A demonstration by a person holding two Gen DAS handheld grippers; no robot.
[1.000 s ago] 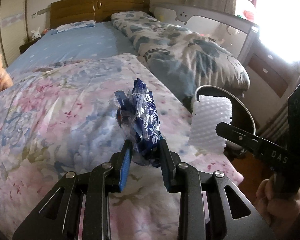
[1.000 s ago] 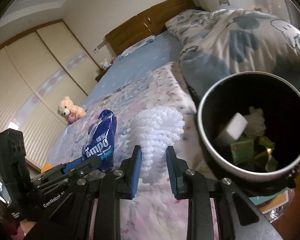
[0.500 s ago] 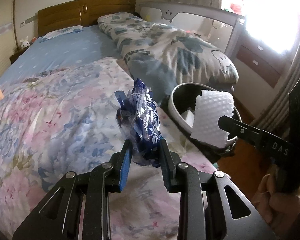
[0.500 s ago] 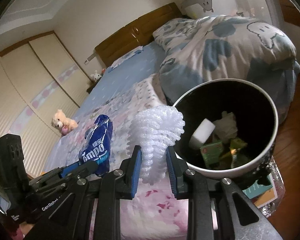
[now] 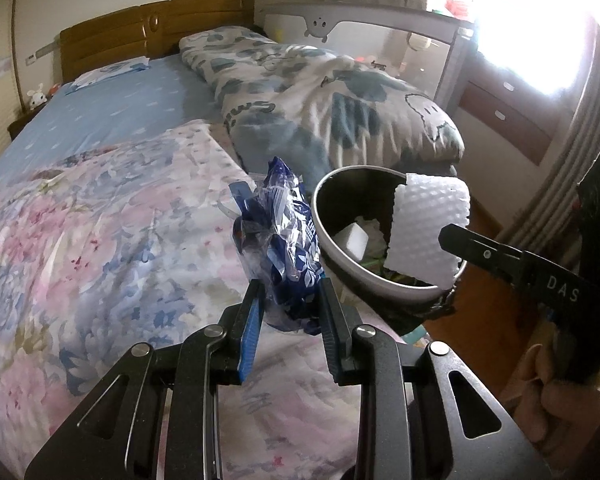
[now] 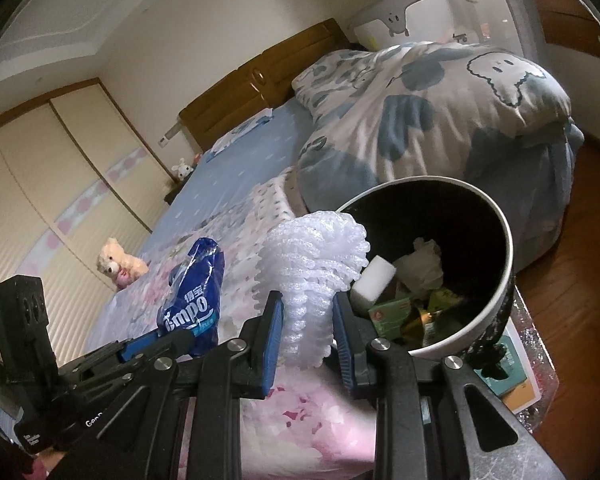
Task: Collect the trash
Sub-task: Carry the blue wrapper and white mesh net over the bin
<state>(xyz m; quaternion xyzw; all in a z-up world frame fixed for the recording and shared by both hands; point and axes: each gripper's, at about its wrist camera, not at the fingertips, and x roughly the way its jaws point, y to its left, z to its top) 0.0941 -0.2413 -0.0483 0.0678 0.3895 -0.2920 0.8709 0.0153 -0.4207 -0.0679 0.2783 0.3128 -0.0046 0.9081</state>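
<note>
Foam netting [image 6: 312, 276] is clamped in the right gripper [image 6: 306, 332] at the bin [image 6: 504, 240] rim; a blue wrapper [image 5: 288, 248] is pinched in the left gripper [image 5: 288, 322], short of the bin, so an early release would likely drop it on the bed [image 5: 100, 240]

A: The mouth of the trash bin [image 6: 496, 236] is open at the top; only a white block [image 6: 374, 282], crumpled paper [image 6: 422, 266] and cartons lie low inside.

B: What crowds the approach?

A: The white foam net [image 6: 314, 264] held in the right gripper [image 6: 306, 330] overlaps the bin's near rim. The blue wrapper [image 5: 290, 240] in the left gripper [image 5: 288, 316] stands just beside it. The heaped duvet [image 5: 324, 96] rises behind the bin.
</note>
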